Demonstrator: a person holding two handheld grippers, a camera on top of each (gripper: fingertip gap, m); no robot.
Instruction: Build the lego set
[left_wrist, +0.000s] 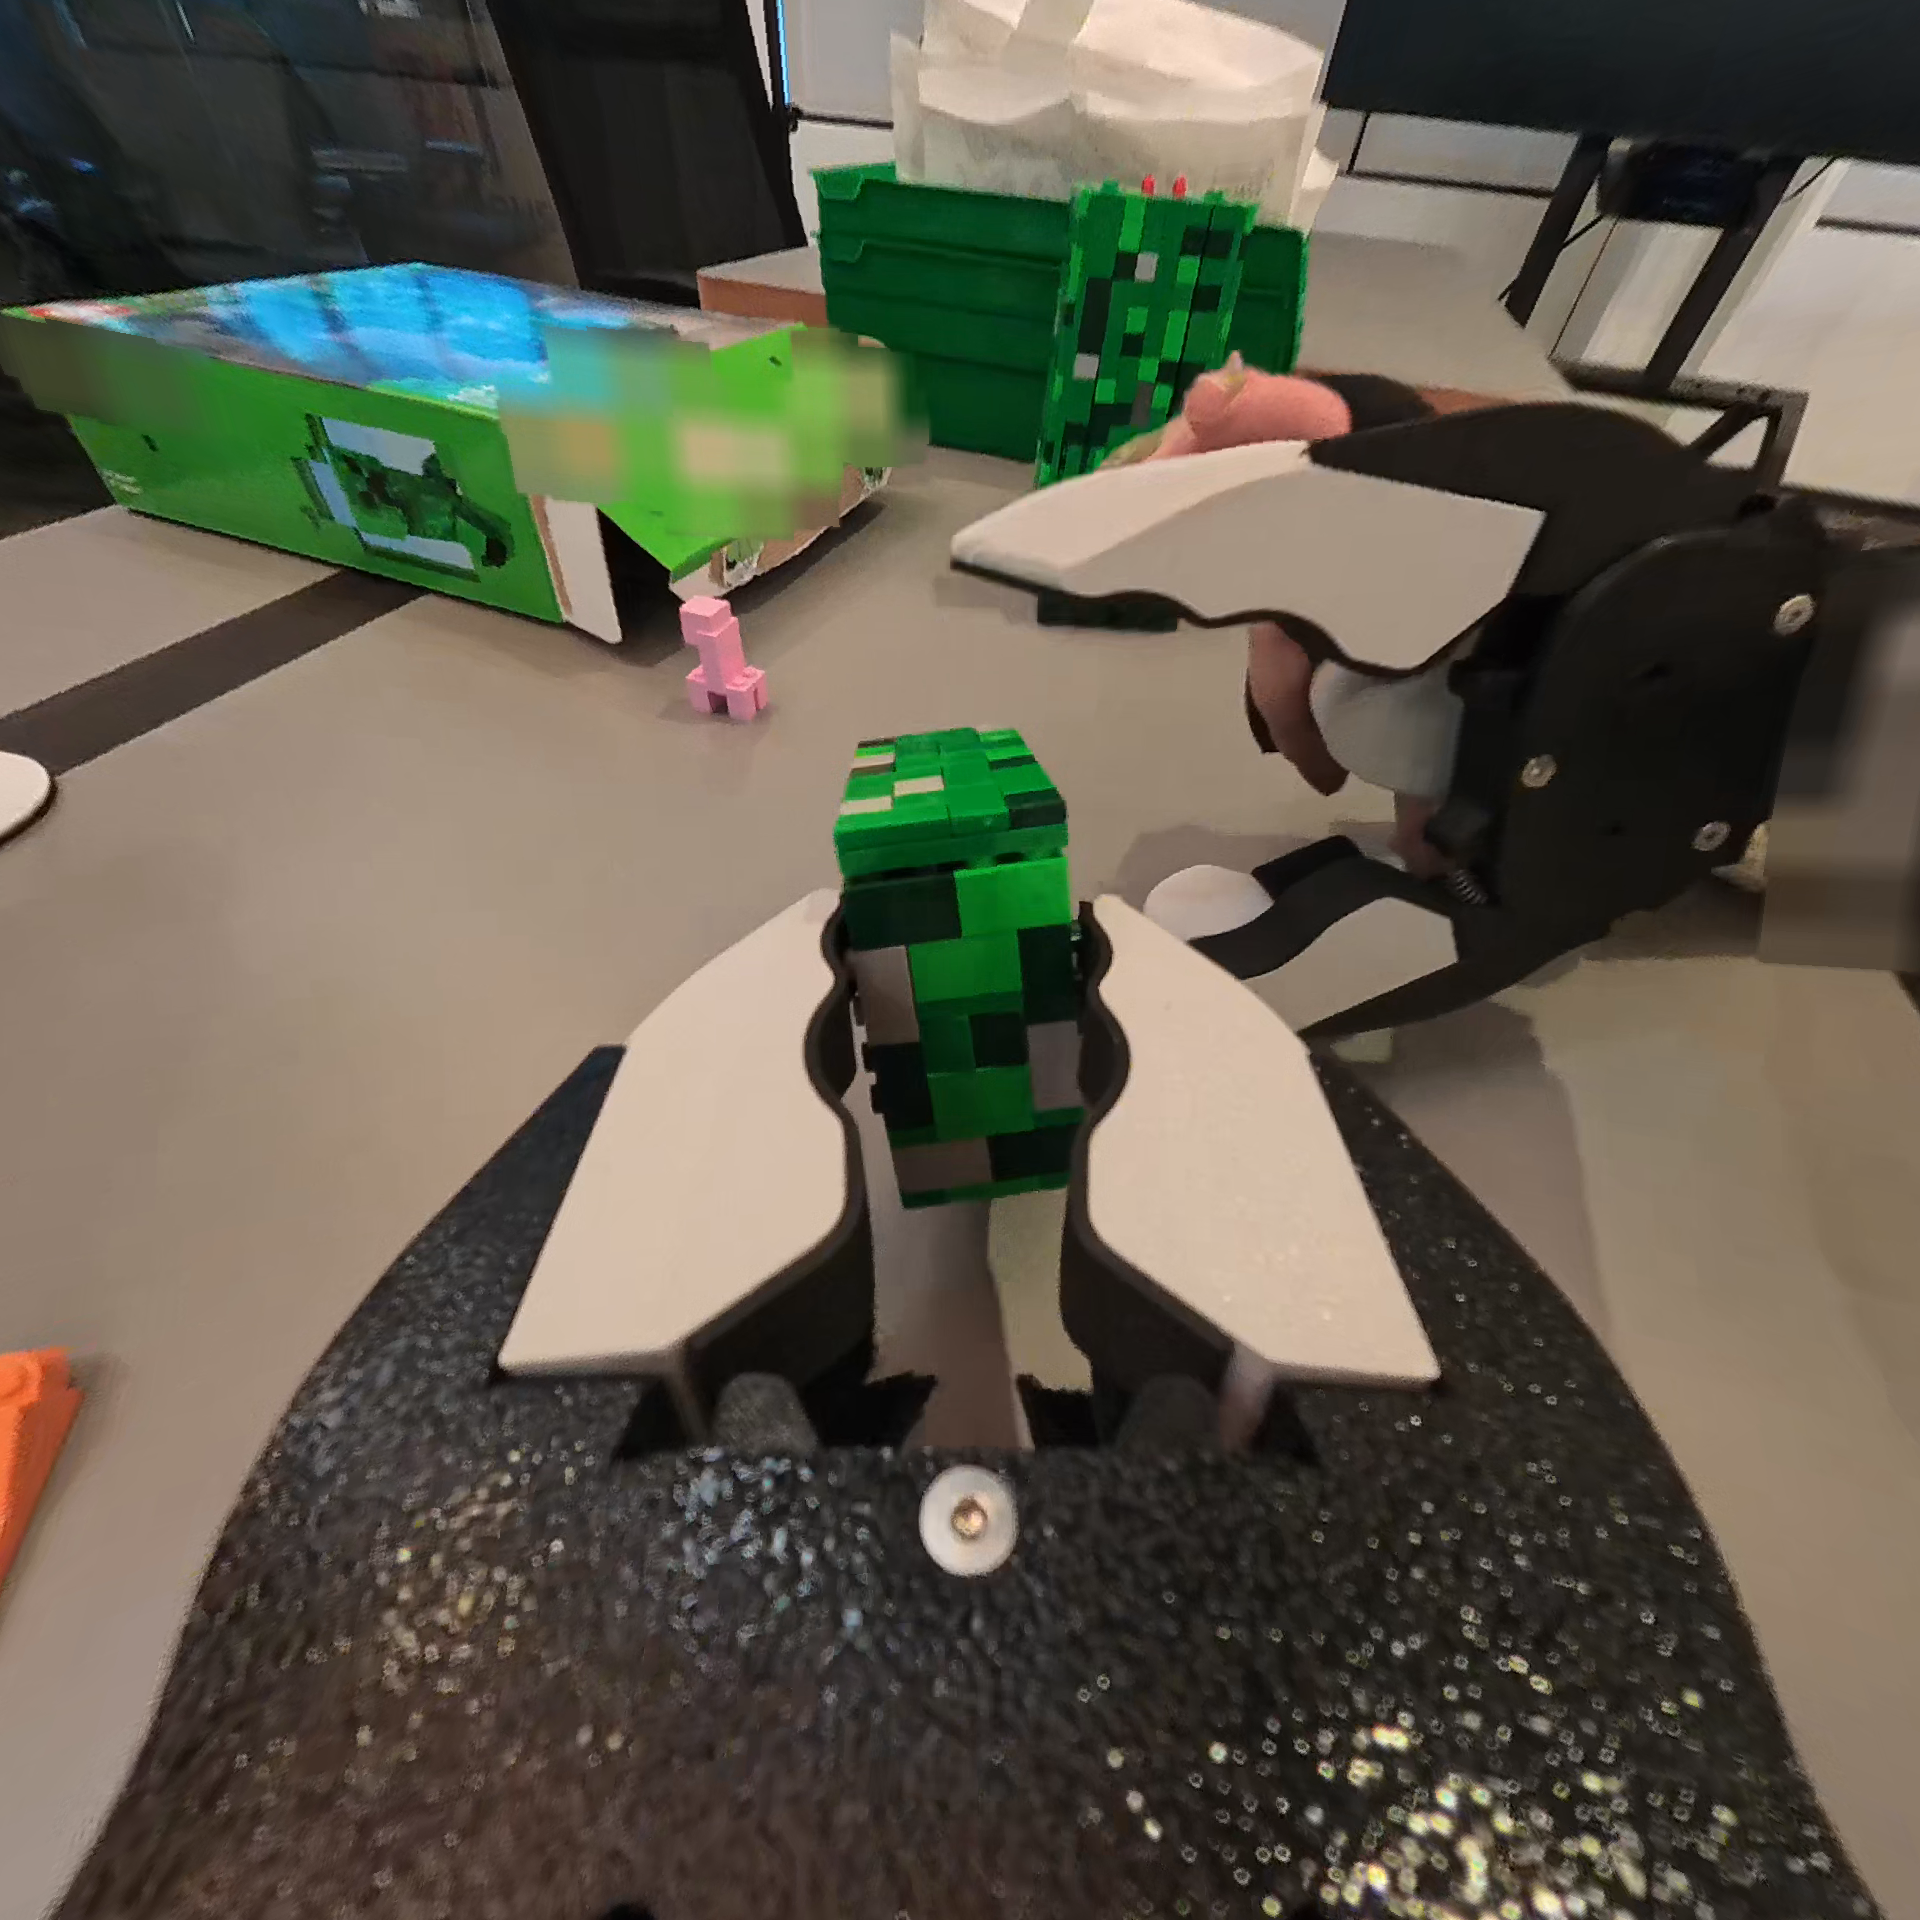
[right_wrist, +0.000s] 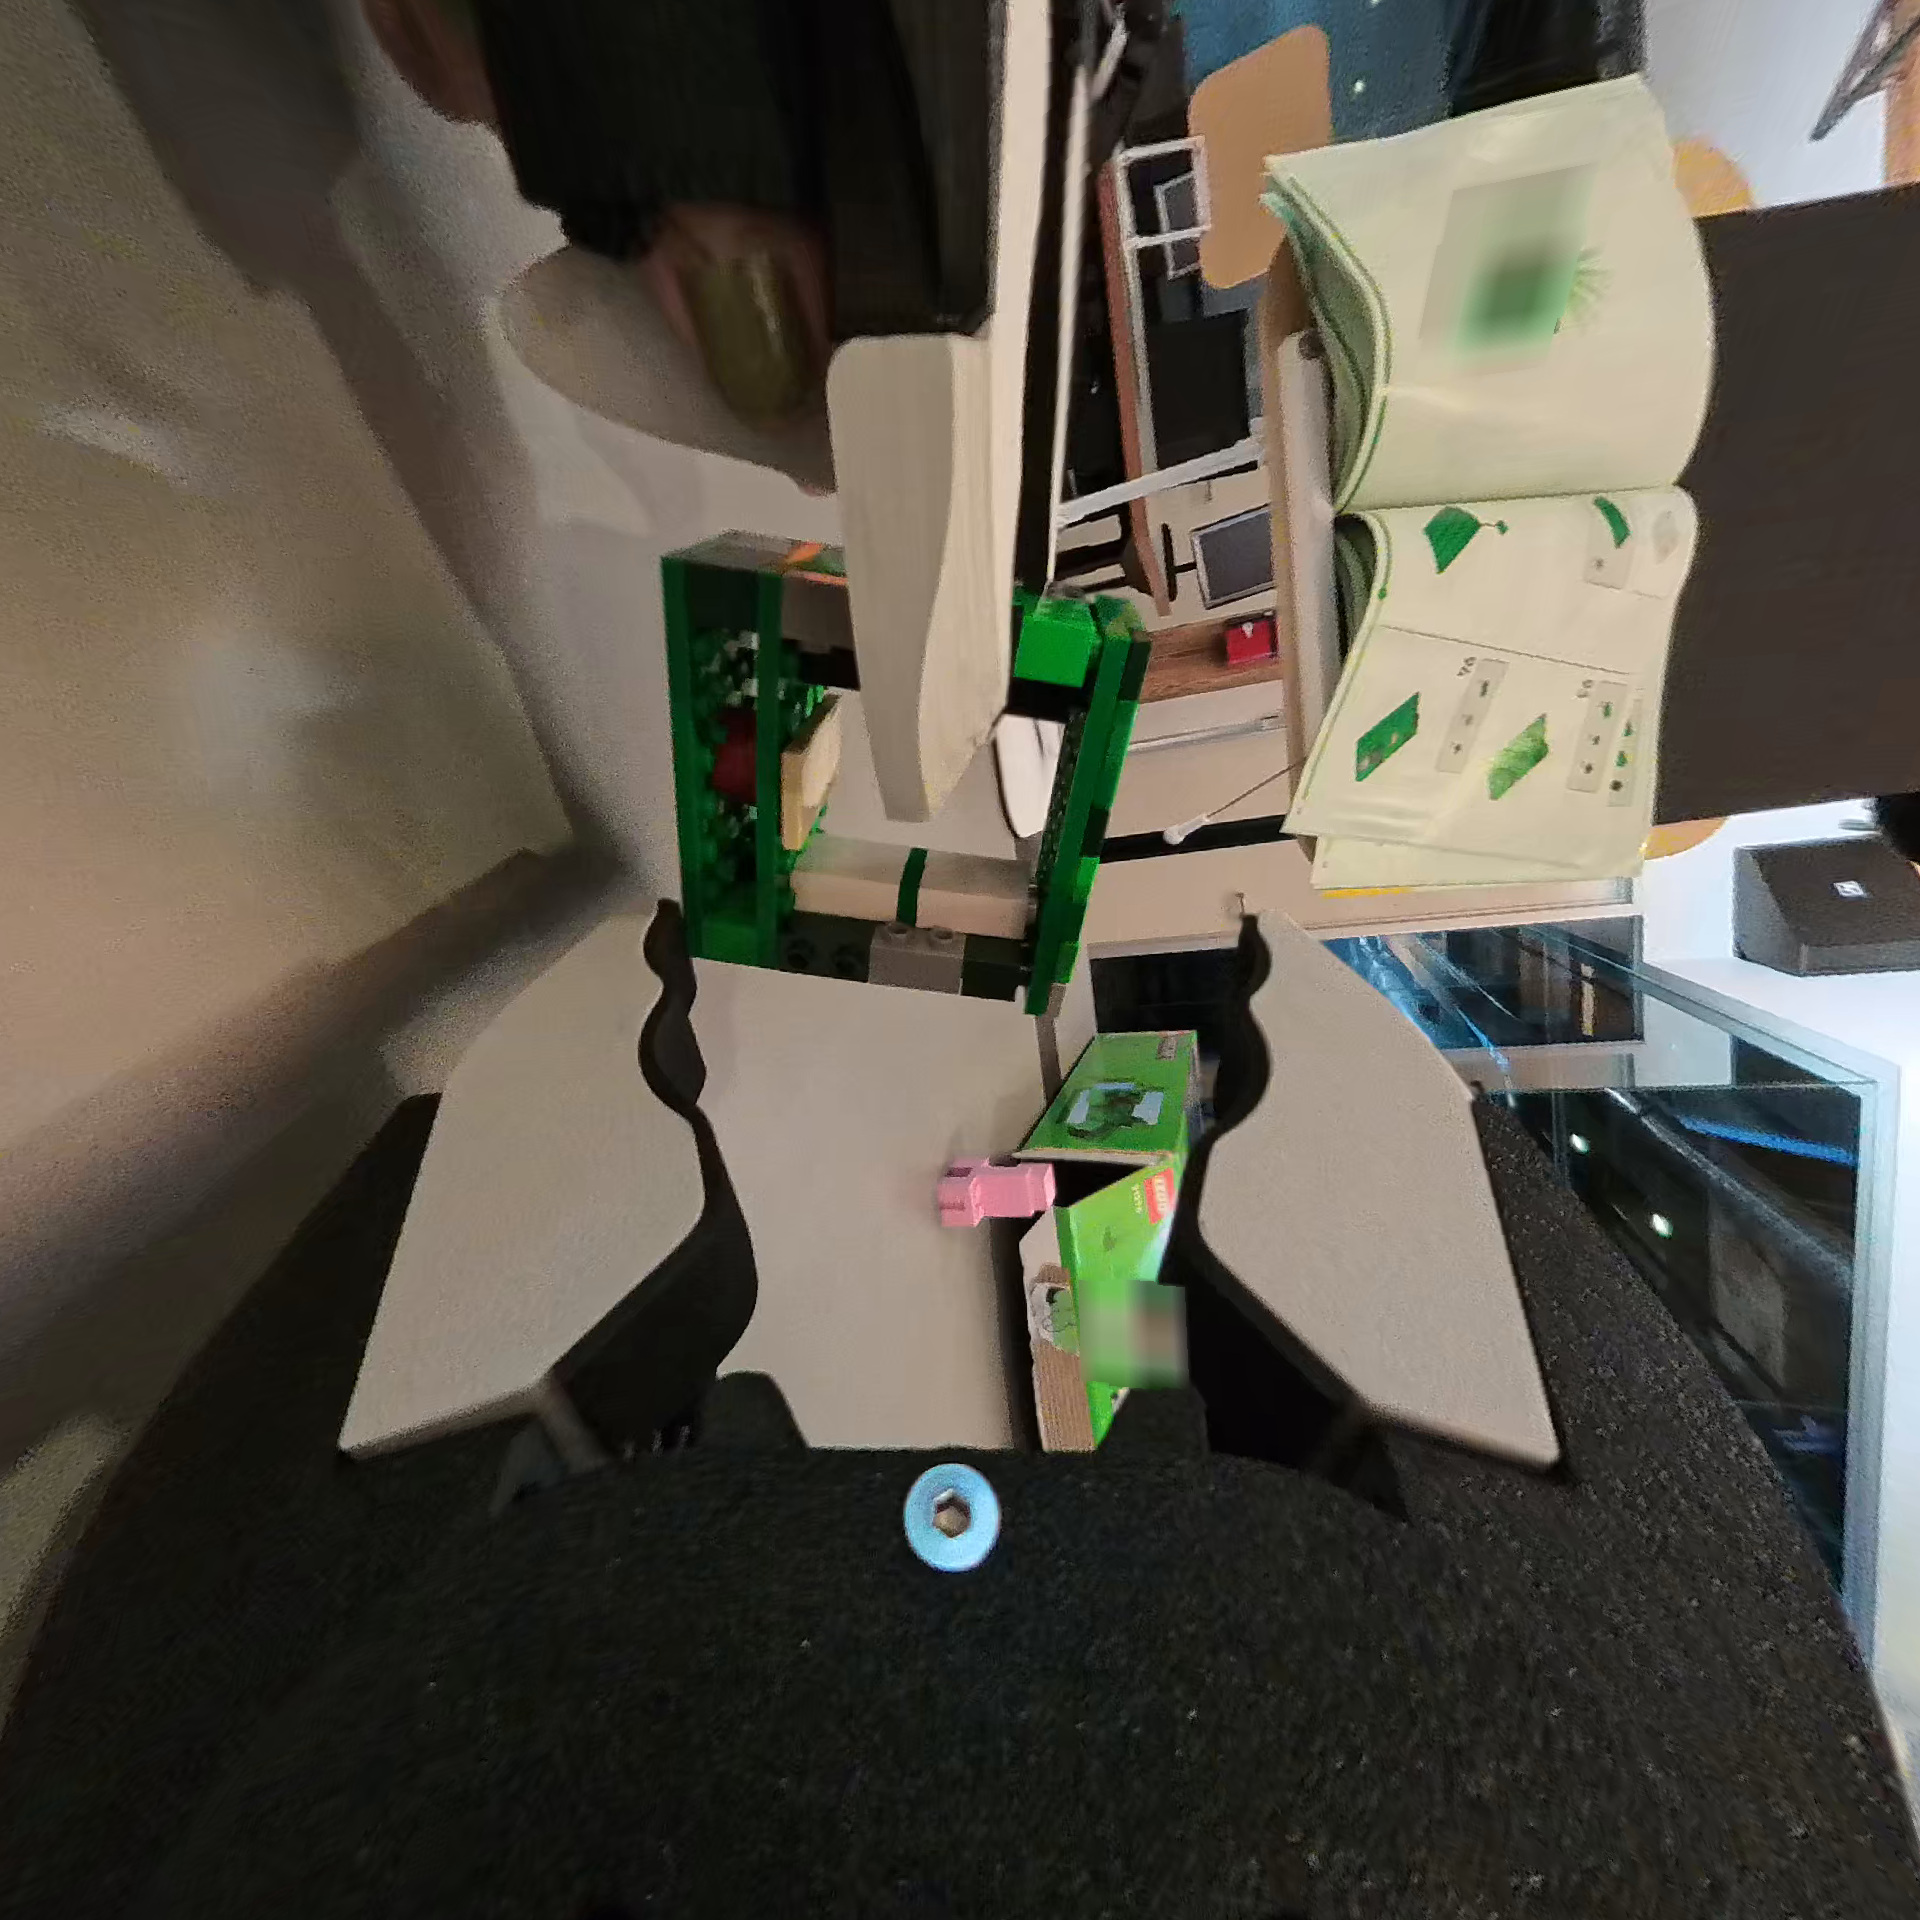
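On grey table: L claw (left_wrist: 961, 1023) clamps green lego block (left_wrist: 961, 997); R claw (right_wrist: 956, 1039) spread wide, nothing btwn.

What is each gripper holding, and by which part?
Left gripper clamps the green brick assembly by the two sides of its body. Right gripper is open, holding nothing.

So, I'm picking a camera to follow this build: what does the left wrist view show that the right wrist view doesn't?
Only the left wrist view shows the left gripper shut on the green block figure, plus stacked green bins. Only the right wrist view shows the open instruction booklet and the open right gripper, empty. Both show the pink figure and the green set box.
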